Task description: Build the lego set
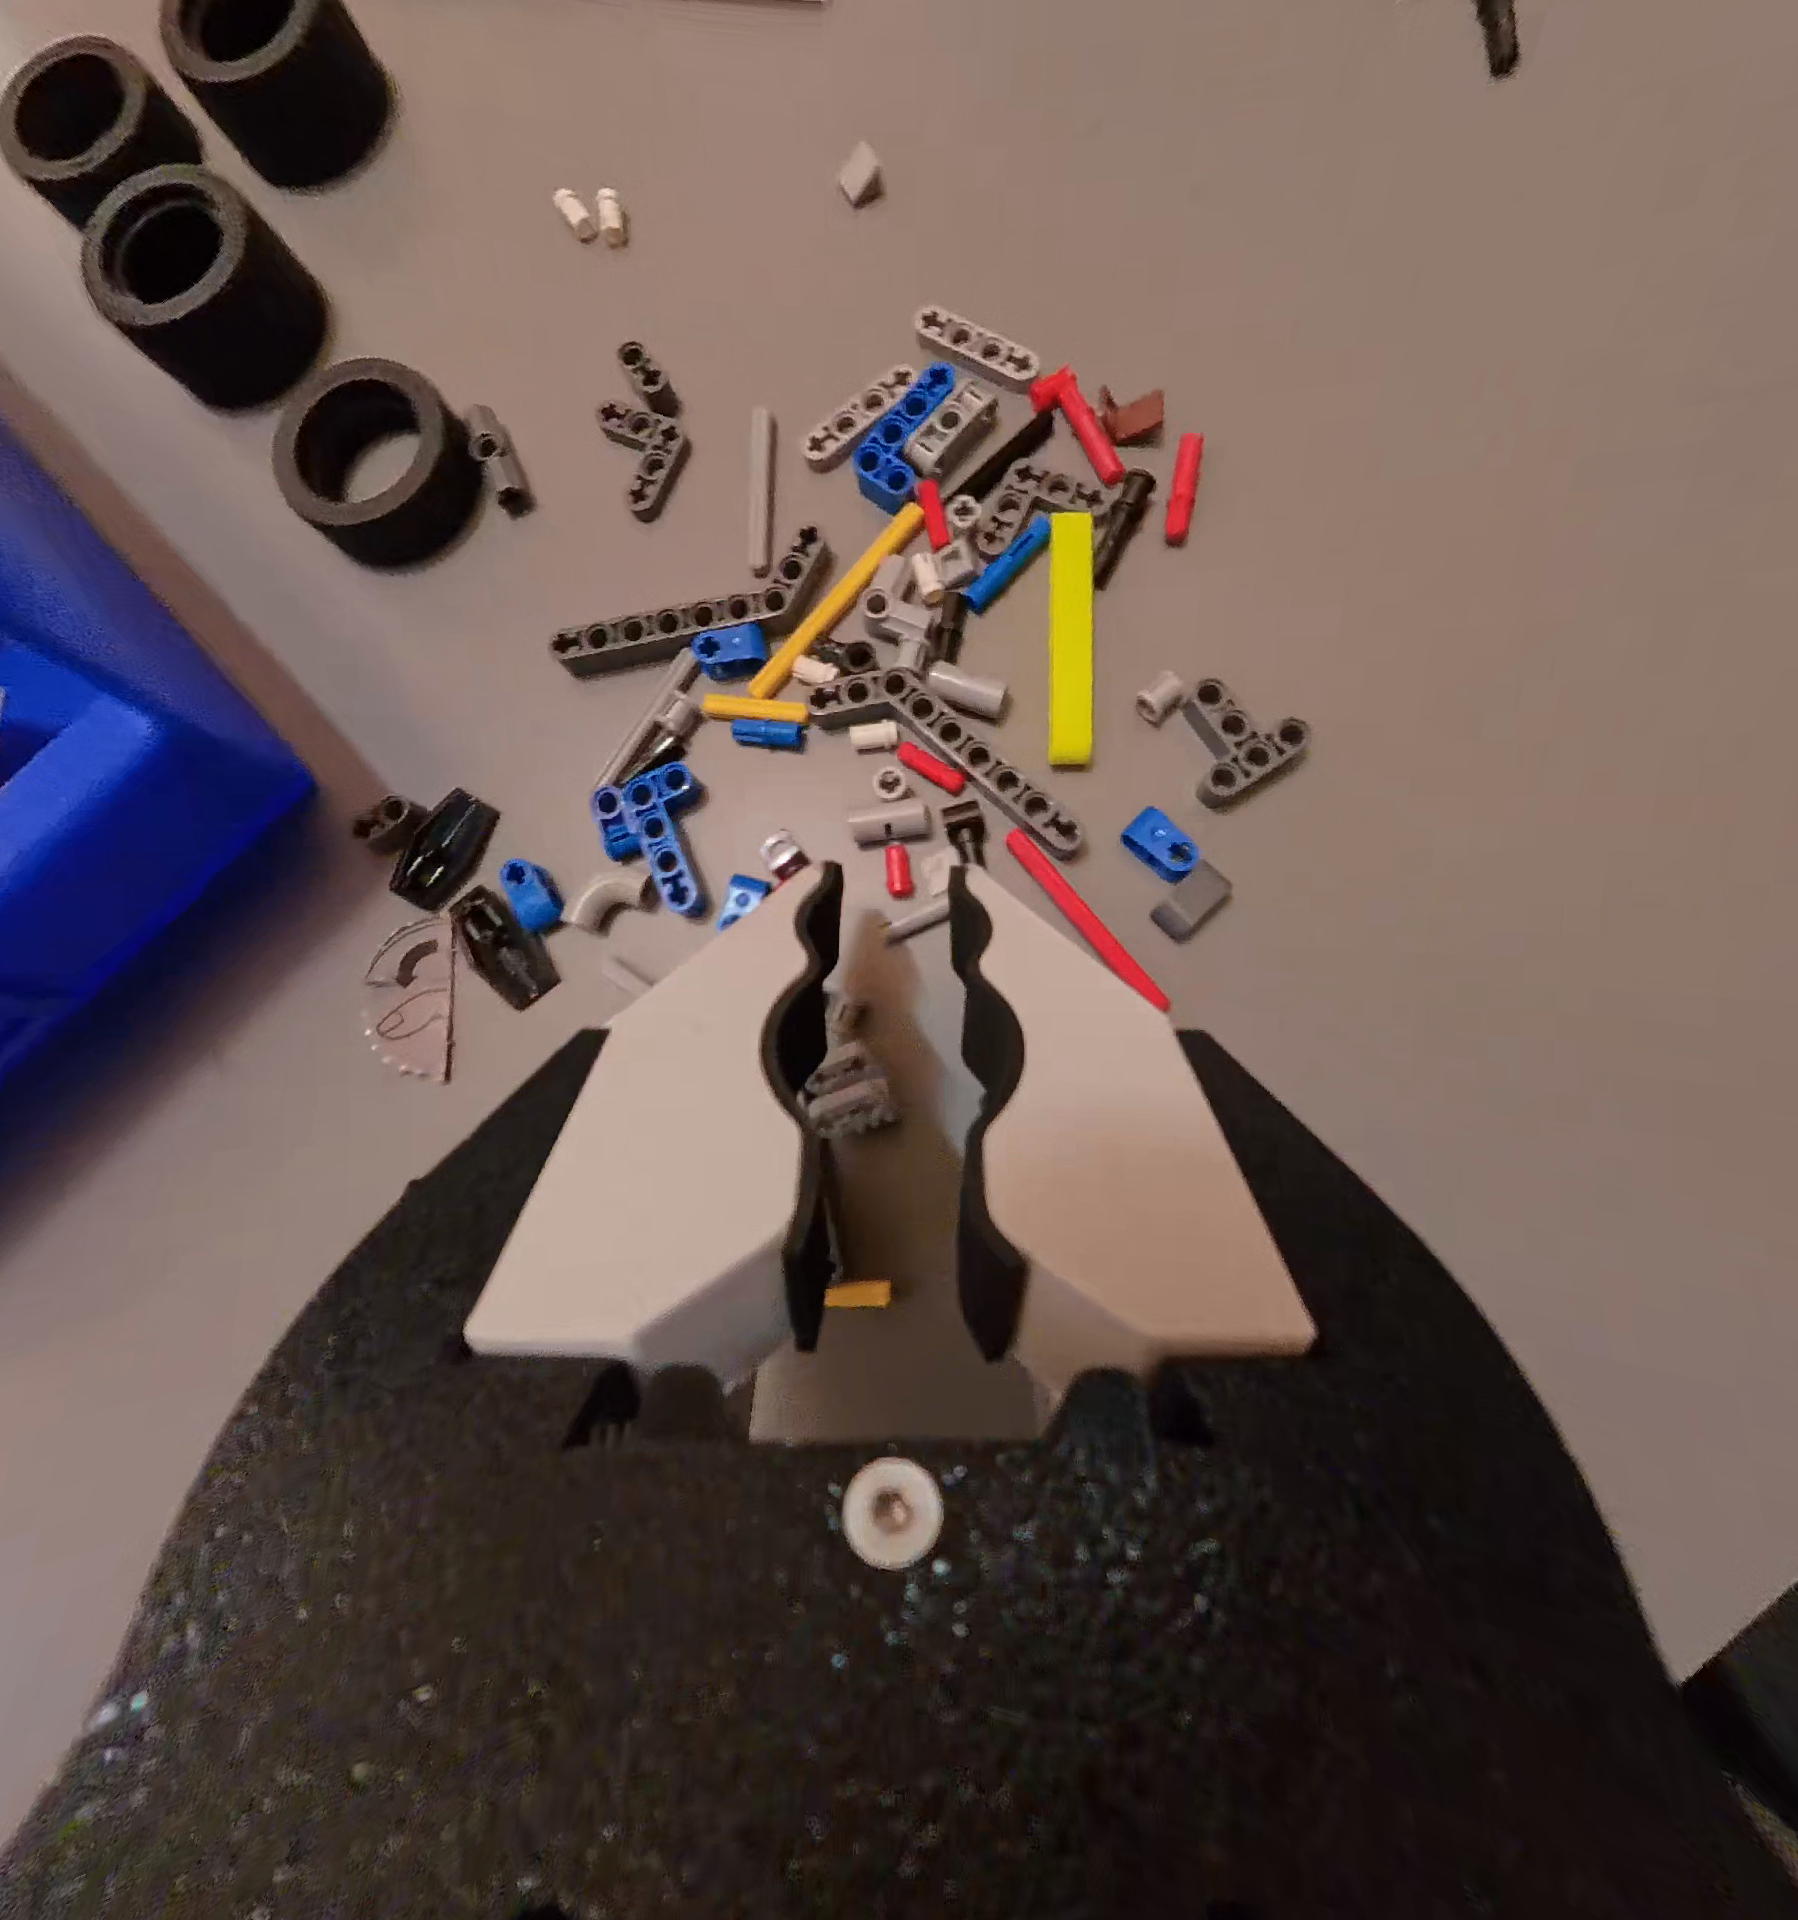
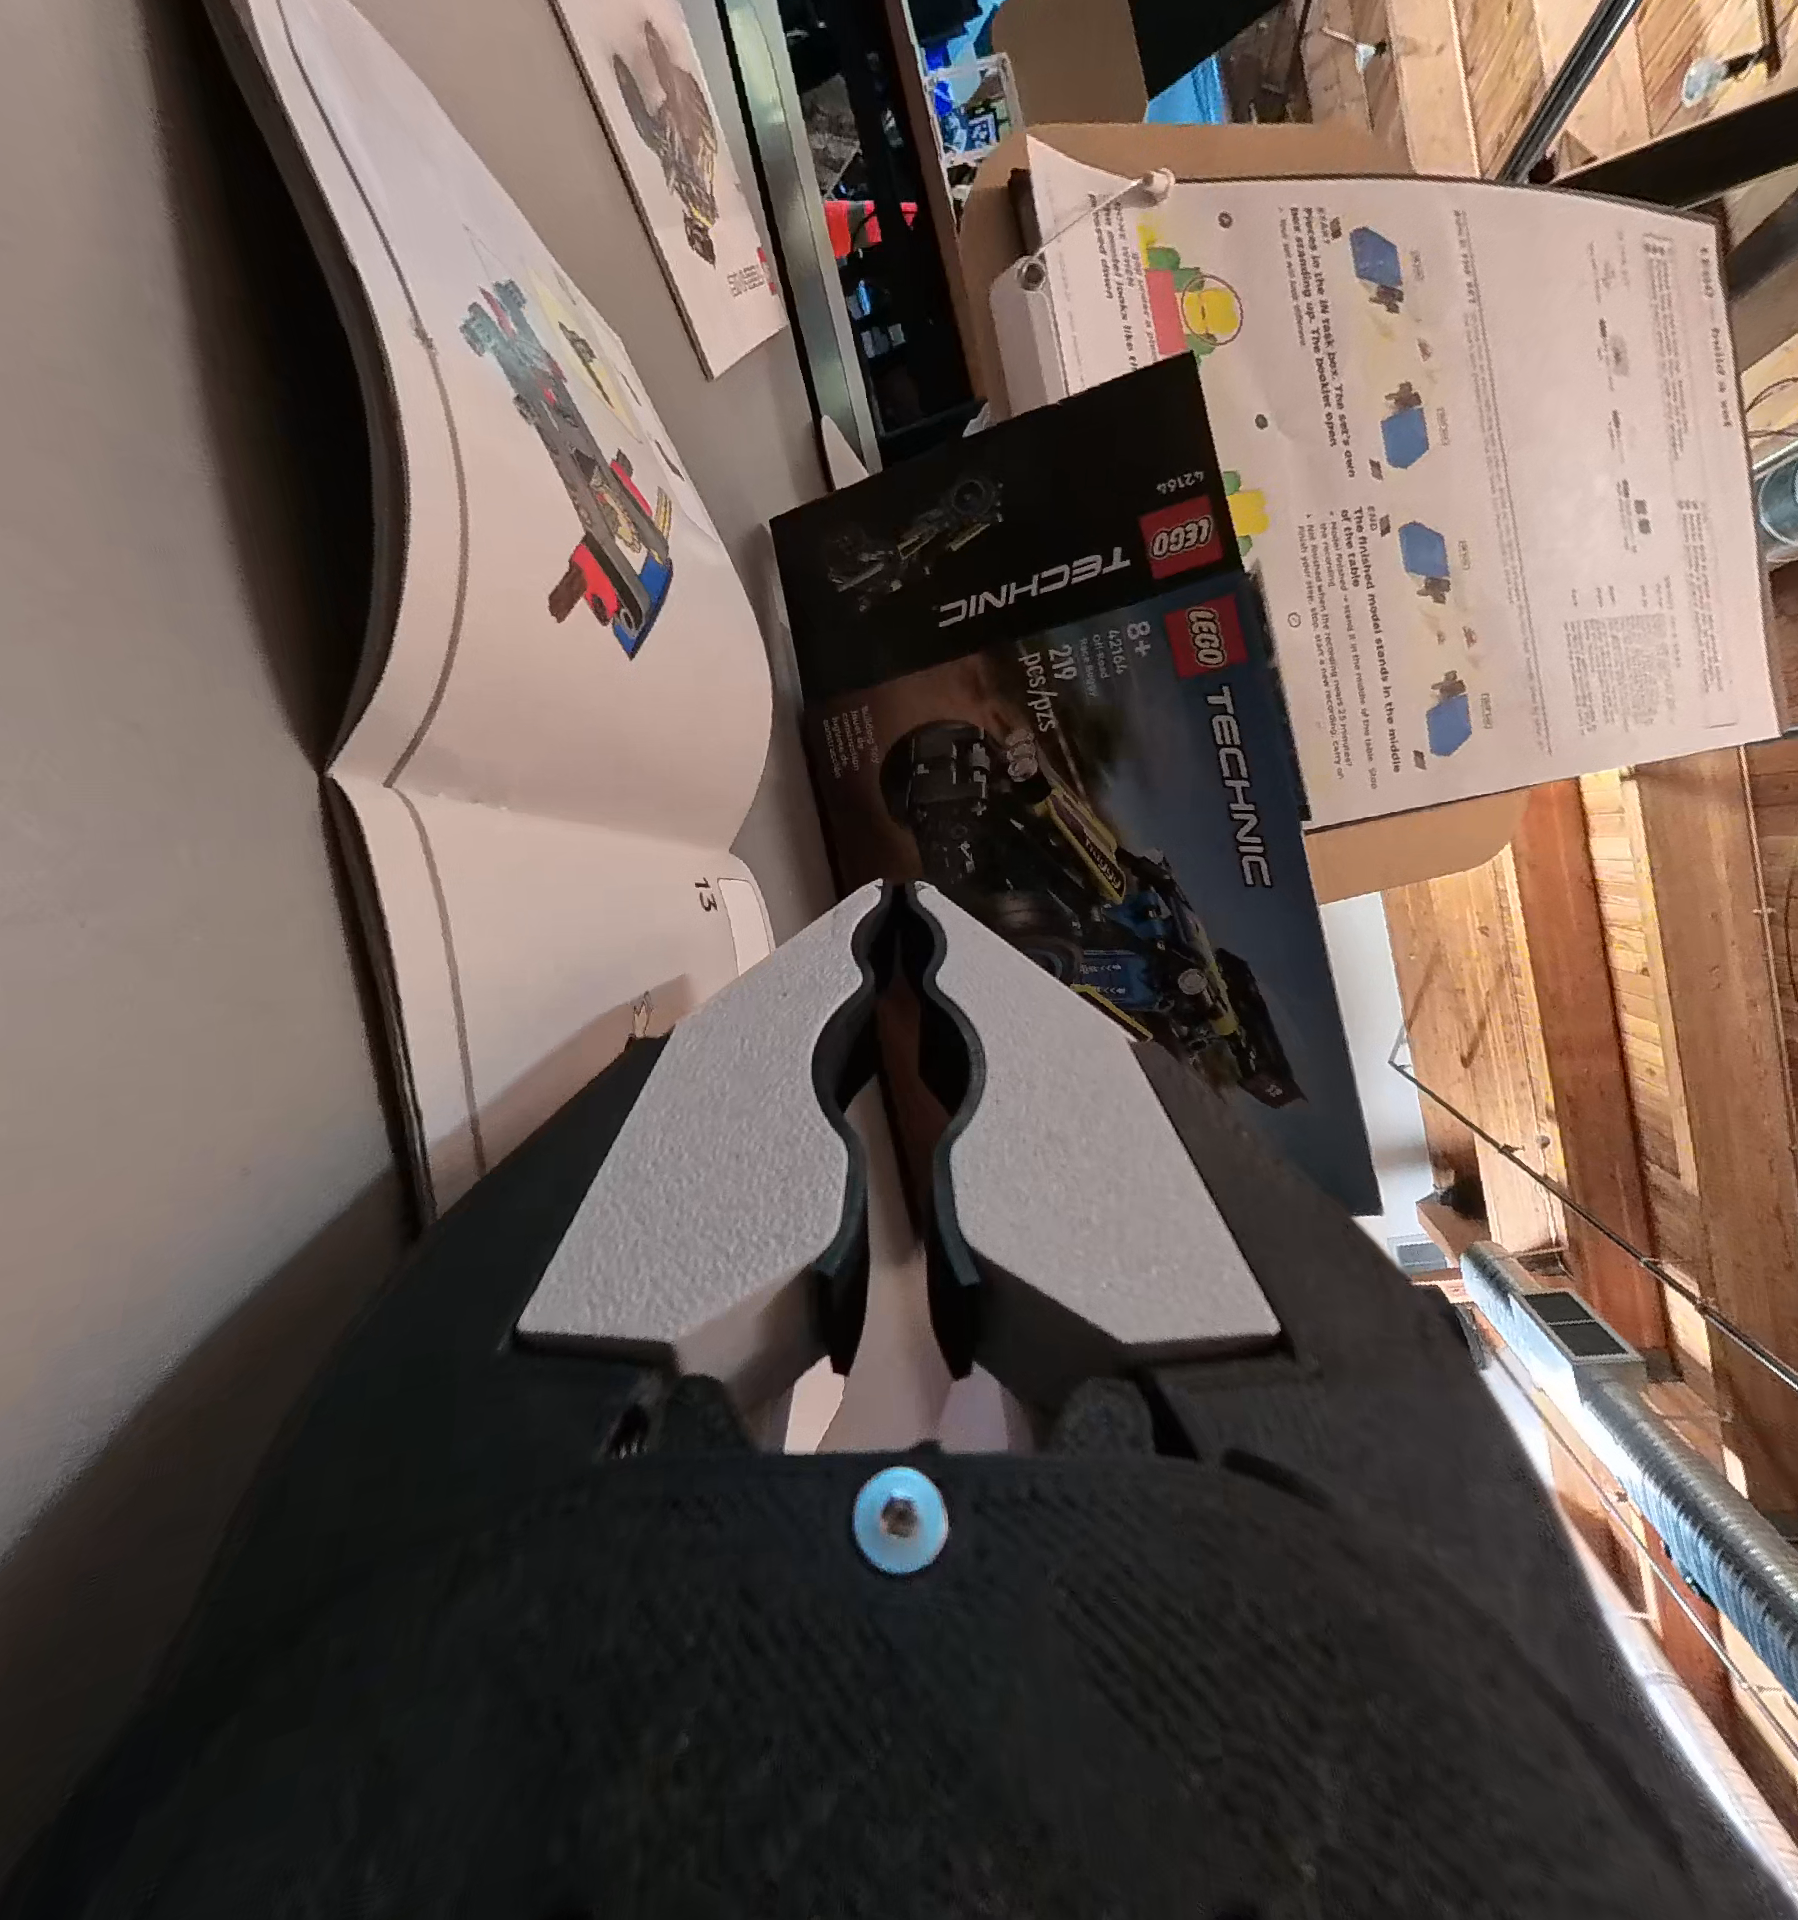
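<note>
Left tool (image 1: 893, 883): nearest lens; jaws parted, nothing gripped. Hangs over near edge of parts pile (image 1: 905, 623), prob. to pick next piece.
Between its fingers (image 1: 729, 1091): small grey ribbed piece (image 1: 853, 1091) + yellow bit (image 1: 857, 1295) show through gap; they look to lie on counter (image 1: 1497, 520) below, not held. Shape hard to make out.
Pile: loose on counter, centre of left view. Grey beams, blue connectors, red pins, yellow axle (image 1: 838, 603), lime bar (image 1: 1070, 639). Spread flat, likely so each piece can be spotted.
Tyres (image 1: 199, 281): 4, black, upper left, apart from pile; likely kept for late steps.
Blue bin (image 1: 95, 779): left edge, cut off; contents not readable.
Round paper bit (image 1: 412, 997): beside black curved pieces, near bin; purpose unclear.
Right tool (image 2: 897, 896): tips almost touching, nothing visible between them; inner gap dark, so a thin part can't be ruled out. View rolled sideways, tool aimed at booklet/box, away from pile.
Booklet (image 2: 521, 623): open on counter, left of right tool; step drawing shows; near page partly hidden by tool.
Set box (image 2: 1082, 779): stands behind booklet, prob. for reference; low corner hidden by tool.
Sheet (image 2: 1394, 468): printed, hung on cardboard behind box.
Build: no assembled model in either view; judge early stage or model out of frame.
</note>
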Available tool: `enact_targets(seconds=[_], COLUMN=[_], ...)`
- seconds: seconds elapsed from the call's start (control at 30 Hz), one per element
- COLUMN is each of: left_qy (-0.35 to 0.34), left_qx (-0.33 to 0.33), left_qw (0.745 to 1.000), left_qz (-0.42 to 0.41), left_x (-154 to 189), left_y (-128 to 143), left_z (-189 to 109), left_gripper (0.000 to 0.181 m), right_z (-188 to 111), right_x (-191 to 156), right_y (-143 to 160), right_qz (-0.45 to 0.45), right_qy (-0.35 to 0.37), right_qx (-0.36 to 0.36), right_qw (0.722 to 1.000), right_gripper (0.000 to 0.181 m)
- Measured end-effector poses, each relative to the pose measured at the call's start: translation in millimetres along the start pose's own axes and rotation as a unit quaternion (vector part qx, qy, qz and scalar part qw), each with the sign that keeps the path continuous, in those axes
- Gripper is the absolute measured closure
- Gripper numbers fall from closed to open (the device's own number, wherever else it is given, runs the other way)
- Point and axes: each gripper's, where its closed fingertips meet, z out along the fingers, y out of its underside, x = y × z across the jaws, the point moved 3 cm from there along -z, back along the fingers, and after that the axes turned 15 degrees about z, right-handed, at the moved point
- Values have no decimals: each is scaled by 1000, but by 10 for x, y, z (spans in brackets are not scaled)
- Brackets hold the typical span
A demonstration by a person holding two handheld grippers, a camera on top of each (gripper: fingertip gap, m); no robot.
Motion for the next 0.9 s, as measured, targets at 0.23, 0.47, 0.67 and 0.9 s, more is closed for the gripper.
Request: enact_targets(seconds=[0.23,0.47,0.67,0.9], left_qy=[49,-46,-97,-84], left_qx=[4,17,56,37], left_qw=[998,997,986,991], left_qz=[33,-53,-125,-100], left_x=[176,-150,-329,-242], left_y=[-66,17,74,34], left_z=[63,-32,-130,45], left_gripper=[164,166,164,154], right_z=[10,20,15,10], right_x=[-8,-10,4,58], right_y=[15,15,10,8], right_qz=[-11,-16,-9,0], right_qy=[3,5,9,29], right_qx=[-7,-9,-6,-4], right_qw=[1000,1000,1000,1000], right_gripper=[181,181,181,176])
